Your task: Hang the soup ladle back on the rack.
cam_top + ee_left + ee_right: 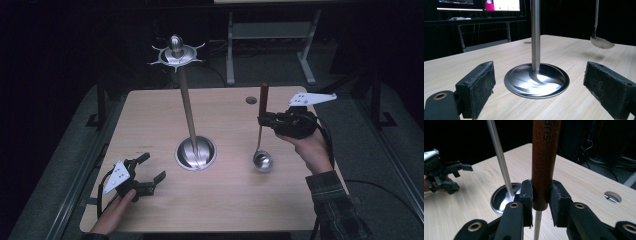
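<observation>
Your right gripper (264, 120) is clamped on the brown wooden handle of the steel ladle (262, 131), which hangs upright, bowl clear of the wooden tabletop (225, 200) — pickup done. Hooking it on the tall steel utensil stand (188, 107) remains — left gripper (148, 167) rests wide open, empty

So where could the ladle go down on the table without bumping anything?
Bare wood lies along the near edge of the table, between the left gripper and the person's sleeve. The far left corner, behind the stand's round base, is bare too. It is tightest between that base and the ladle.
</observation>
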Available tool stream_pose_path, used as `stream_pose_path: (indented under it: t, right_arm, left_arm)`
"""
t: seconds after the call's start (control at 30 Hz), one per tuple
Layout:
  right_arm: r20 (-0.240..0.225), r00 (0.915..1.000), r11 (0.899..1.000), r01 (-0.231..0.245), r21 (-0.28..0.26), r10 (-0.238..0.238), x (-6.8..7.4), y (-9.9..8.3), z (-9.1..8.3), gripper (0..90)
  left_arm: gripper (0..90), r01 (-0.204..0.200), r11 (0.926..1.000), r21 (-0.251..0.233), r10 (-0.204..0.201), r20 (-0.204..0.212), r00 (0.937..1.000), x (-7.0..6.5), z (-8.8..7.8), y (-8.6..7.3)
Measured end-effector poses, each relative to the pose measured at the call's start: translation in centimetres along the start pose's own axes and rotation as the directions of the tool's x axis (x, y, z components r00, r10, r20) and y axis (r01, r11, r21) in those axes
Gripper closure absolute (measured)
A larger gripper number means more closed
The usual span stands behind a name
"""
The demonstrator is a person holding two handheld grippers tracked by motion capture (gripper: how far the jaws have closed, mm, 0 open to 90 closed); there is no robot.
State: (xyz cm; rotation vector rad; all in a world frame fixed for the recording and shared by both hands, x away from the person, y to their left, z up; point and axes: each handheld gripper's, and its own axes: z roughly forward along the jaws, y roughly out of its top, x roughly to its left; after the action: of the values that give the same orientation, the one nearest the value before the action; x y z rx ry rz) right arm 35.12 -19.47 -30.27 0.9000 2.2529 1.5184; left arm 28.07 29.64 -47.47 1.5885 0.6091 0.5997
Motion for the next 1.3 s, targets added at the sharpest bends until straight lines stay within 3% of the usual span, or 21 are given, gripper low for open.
stream_pose_path:
  t: [0.53,1.03,1.3]
  right_arm:
    - [-0.072,0.9952,0.998,0.063,-0.028,-0.065,2.5,4.2,1.1,73.6]
    - [-0.138,0.9817,0.991,0.126,-0.04,-0.131,4.5,8.5,2.5,73.6]
    - [-0.164,0.9776,0.991,0.128,-0.032,-0.132,4.9,9.6,3.5,73.5]
  left_arm:
    - [9.7,-0.001,1.0,0.0,0.001,0.001,1.0,0.0,0.0,0.0]
    - [9.7,-0.006,1.0,0.002,0.006,0.004,1.0,0.0,0.0,0.0]
    - [9.7,-0.006,1.0,0.003,0.006,0.005,1.0,0.0,0.0,0.0]
